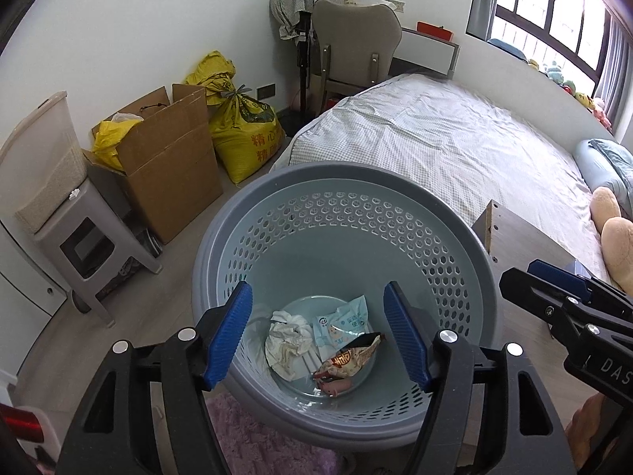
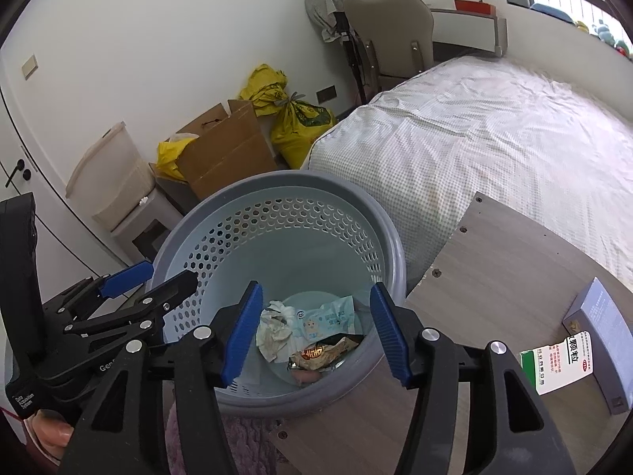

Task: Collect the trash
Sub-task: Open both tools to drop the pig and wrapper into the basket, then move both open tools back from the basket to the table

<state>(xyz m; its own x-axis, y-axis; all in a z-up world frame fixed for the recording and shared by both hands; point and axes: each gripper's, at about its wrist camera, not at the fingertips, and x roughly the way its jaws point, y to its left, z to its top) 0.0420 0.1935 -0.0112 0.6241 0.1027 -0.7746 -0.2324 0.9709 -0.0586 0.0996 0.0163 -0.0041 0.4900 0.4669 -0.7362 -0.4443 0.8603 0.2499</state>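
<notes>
We hold our left hand-held gripper released and empty over the round grey perforated plastic basket, as if just dropping something. Inside lie four pieces of trash: one crumpled white tissue, one pale blue sachet, one brown snack wrapper, one small pink scrap. Our right hand-held gripper hangs released beside it, empty. Two boxes remain on the wooden bench.

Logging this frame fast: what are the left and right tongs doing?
Left tongs: open, holding nothing, above the basket.
Right tongs: open, holding nothing.
</notes>
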